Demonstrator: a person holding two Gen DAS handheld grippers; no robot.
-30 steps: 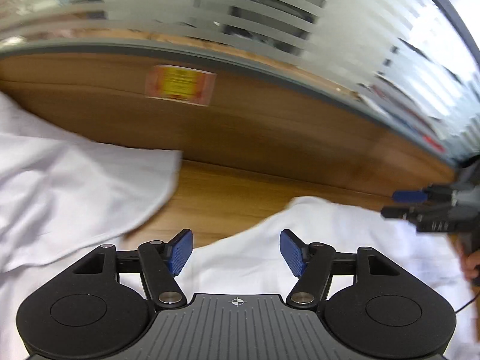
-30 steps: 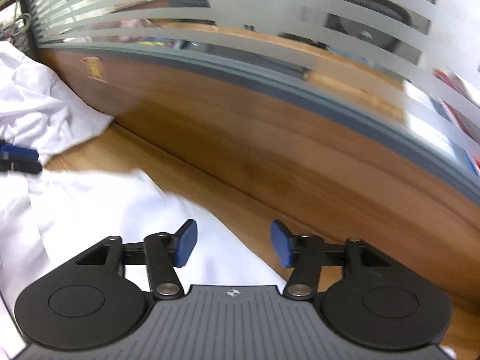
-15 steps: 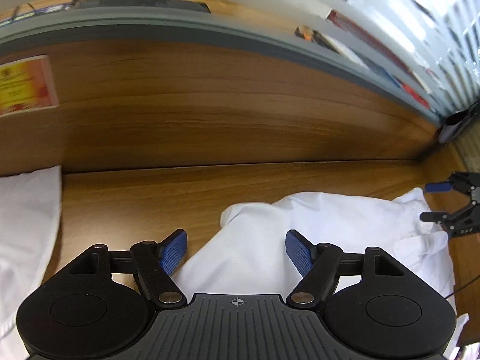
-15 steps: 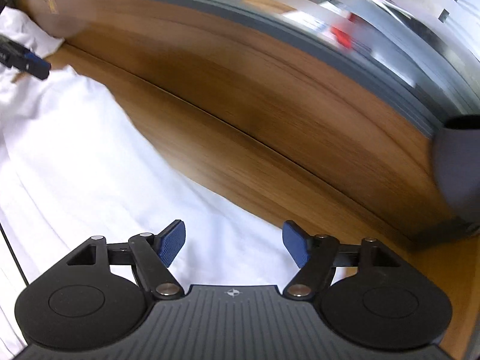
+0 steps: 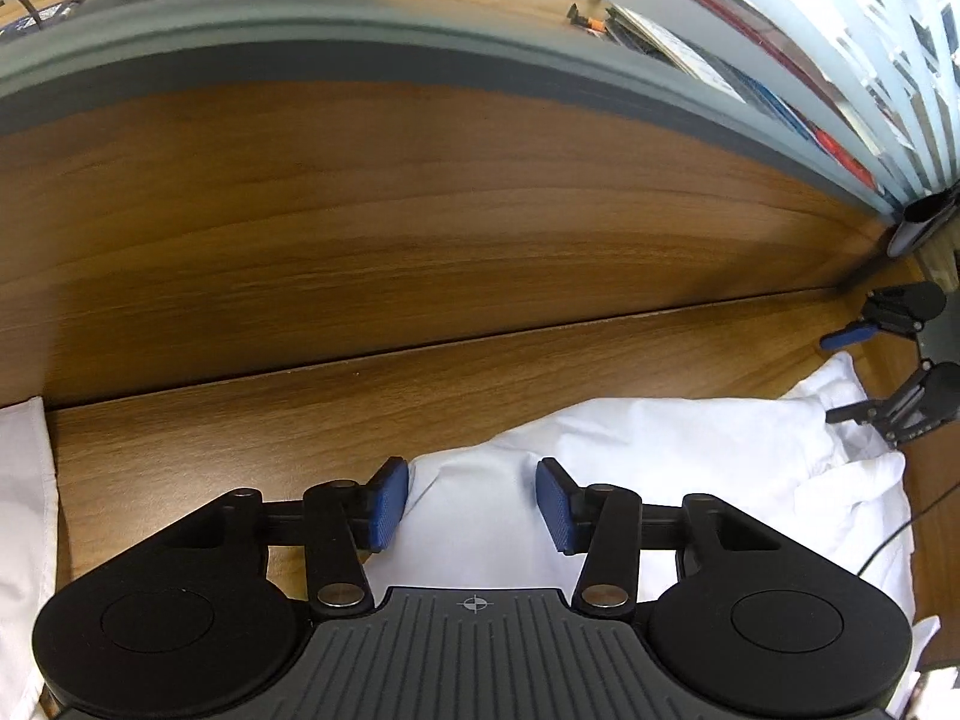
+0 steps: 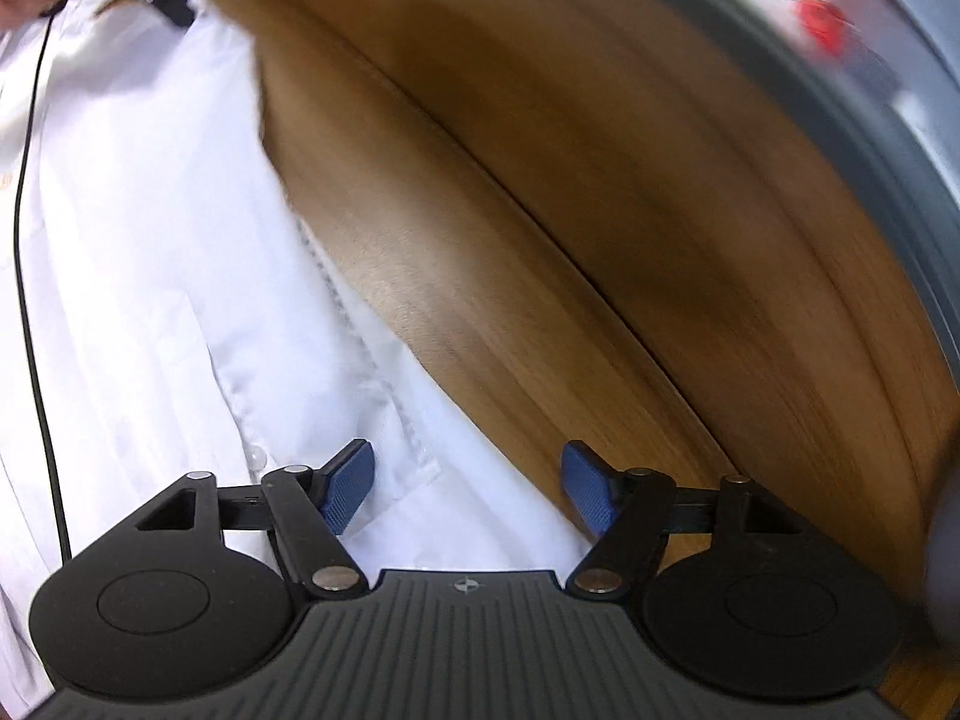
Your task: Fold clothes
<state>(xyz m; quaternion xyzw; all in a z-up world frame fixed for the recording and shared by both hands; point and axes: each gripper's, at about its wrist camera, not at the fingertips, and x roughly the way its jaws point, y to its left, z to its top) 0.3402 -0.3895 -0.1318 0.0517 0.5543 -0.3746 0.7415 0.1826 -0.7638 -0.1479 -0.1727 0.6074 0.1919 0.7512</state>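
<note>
1. Landmark: the white shirt (image 5: pixel 690 450) lies bunched on the wooden table (image 5: pixel 300 420), near the upright wooden back panel (image 5: pixel 420 210). A second white cloth (image 5: pixel 24 480) sits at the far left edge, well apart from the shirt.
2. Left tool (image 5: pixel 472 501): over the shirt's left end, jaws apart and just been closing — a raised fold of fabric stands between the pads, but they don't press it yet. Left pad sits at the fabric edge; get the fold fully in before clamping.
3. Right tool (image 6: pixel 468 487): over the shirt's buttoned placket edge (image 6: pixel 372 384), jaws wide apart, nothing pinched. Bring the pads down astride the edge, not the button (image 6: pixel 257 455).
4. Close both tools on single matched edges, then lift together — uneven grips would likely skew the fold.
5. Cable (image 6: pixel 36 300) trails over the shirt; keep it out of the pinch.
</note>
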